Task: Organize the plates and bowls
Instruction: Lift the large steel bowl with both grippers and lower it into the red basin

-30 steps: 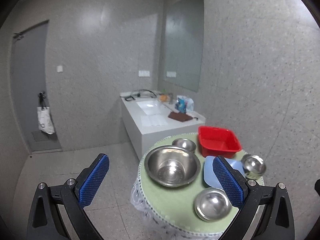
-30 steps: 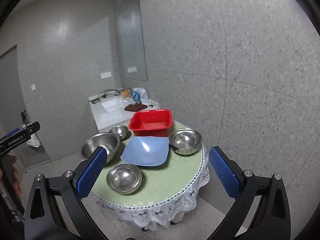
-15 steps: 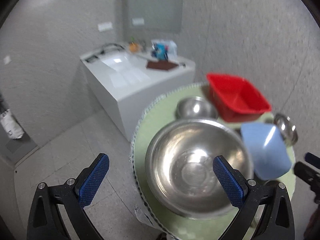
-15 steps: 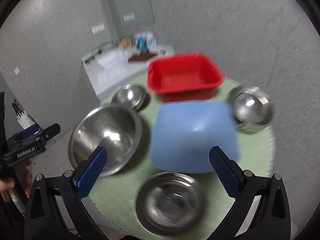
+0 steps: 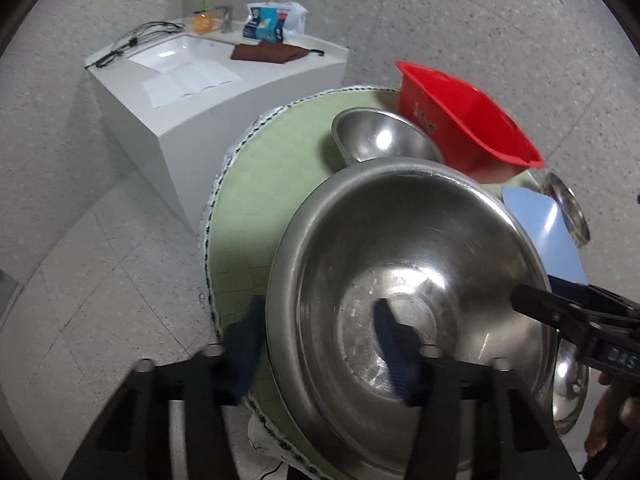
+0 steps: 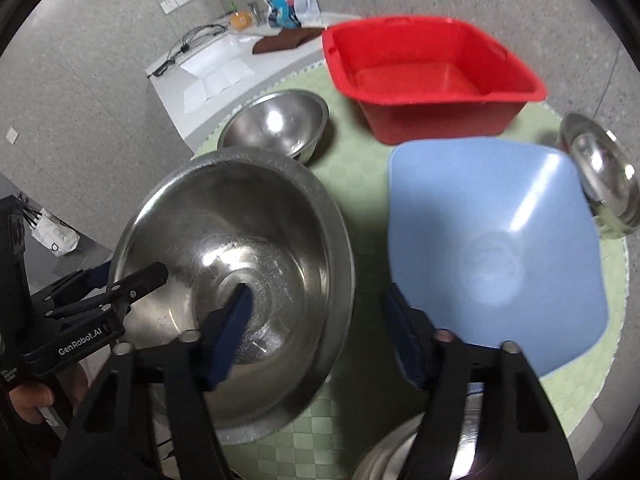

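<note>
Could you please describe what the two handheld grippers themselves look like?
Both the left gripper and the right gripper have black angular frames with silver bolt heads and dark blue ribbed finger pads. White "GenRobot.AI" lettering marks the left gripper's side.

Round surface (image 6: 352, 136) with green checked cloth and white fringe. On it: large steel bowl (image 6: 240, 280) at the left edge, small steel bowl (image 6: 276, 124) behind it, red tub (image 6: 432, 76) at the back, blue square bowl (image 6: 496, 256) right of centre. Two more steel bowls: one far right (image 6: 600, 172), one at the near edge (image 6: 384, 456).

large steel bowl (image 5: 408, 296), blue plate (image 6: 496, 248) beside
</note>
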`<state>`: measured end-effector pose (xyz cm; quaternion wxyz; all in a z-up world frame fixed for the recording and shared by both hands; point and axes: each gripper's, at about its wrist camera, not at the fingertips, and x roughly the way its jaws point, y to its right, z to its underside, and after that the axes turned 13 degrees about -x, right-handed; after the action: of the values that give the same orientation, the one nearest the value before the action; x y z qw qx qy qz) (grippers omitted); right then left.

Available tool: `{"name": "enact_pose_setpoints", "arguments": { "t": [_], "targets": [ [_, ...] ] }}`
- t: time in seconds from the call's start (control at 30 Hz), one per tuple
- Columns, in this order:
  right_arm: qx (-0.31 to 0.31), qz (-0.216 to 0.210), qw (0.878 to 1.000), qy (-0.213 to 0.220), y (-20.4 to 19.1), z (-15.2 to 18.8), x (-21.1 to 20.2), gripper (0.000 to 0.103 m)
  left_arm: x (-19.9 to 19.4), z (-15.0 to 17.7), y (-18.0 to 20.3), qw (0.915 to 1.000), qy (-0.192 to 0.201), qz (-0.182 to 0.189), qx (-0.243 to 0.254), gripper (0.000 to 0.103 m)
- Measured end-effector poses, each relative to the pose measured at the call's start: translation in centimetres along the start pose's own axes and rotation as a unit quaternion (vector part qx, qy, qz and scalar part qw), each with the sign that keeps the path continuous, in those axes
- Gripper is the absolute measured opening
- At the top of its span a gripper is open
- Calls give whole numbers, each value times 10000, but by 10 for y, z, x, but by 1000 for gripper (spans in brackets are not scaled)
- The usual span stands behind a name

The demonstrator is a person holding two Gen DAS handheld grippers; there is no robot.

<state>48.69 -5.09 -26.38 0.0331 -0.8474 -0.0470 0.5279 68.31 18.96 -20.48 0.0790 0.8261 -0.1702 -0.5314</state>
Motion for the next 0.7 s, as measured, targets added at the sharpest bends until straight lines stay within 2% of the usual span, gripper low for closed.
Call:
{"name": "enact_pose_setpoints", "arguments": {
  "t": [0.07,0.17,0.3,0.5,0.63,0.7],
  "targets": [
    [15,-92,9999,-47,-1,-1,6,47,2,-6,-8,10000,-13,38,-10,30],
    [16,-111,9999,-132,-1,-1,12,41,0,-9,-20,10000,-13,79,-48,20],
    [60,-156,9997,-155,4,-2,12,28,-2,-6,-20,9999,55,114,-99,20],
    [65,-306,9995,-33,8,-6,-1,27,-28,-2,-8,9986,375,318,-199,20],
    [64,-569,9980,272,16,-15,-30,27,-63,-10,7,9958,734,490,-225,20],
    [-35,-552,9975,449,22,-25,-49,27,-80,-16,20,9938,903,626,-192,20]
  ]
}}
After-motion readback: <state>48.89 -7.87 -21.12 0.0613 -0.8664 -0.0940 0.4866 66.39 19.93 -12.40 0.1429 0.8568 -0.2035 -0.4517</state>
